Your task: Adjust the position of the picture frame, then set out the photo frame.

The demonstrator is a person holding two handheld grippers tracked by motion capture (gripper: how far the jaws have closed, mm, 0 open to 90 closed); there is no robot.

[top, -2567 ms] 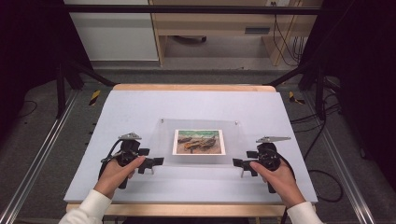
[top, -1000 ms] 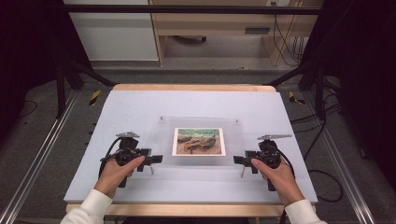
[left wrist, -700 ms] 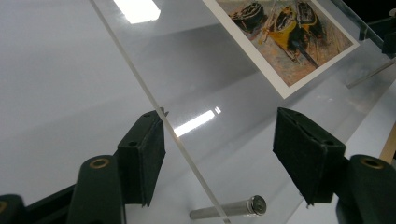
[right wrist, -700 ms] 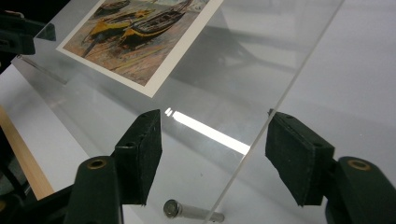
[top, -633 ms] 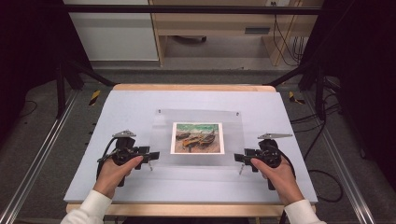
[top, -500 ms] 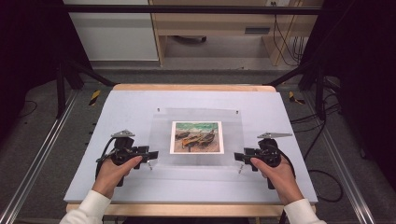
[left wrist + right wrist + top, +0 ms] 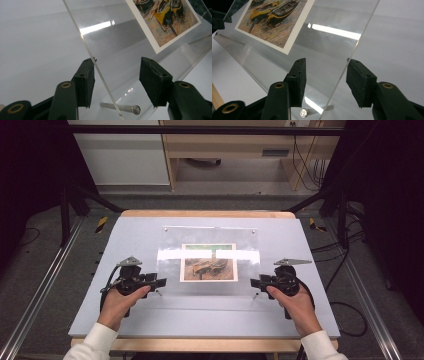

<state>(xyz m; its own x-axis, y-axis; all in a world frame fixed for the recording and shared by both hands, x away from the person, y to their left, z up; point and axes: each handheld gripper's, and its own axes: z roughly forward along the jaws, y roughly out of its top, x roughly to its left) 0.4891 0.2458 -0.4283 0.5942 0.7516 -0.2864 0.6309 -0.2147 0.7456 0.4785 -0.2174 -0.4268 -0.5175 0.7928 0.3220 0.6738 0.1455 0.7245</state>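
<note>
The clear frame (image 7: pixel 210 262) with the boat print (image 7: pixel 208 262) sits mid-table (image 7: pixel 150 320), tilted up. Both tongs, left gripper (image 7: pixel 159 282) and right gripper (image 7: pixel 256 283), have been closing around its side edges, pads not yet pressing.

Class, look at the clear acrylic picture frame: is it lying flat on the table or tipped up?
Tipped up. The acrylic frame slopes in both gripper views, its metal standoff peg visible beneath the raised edge.

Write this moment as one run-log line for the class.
left gripper: closing, acrylic frame edge between jaws, no firm grip | right gripper: likewise | frame: tilted, picture inside | table: grey
</note>
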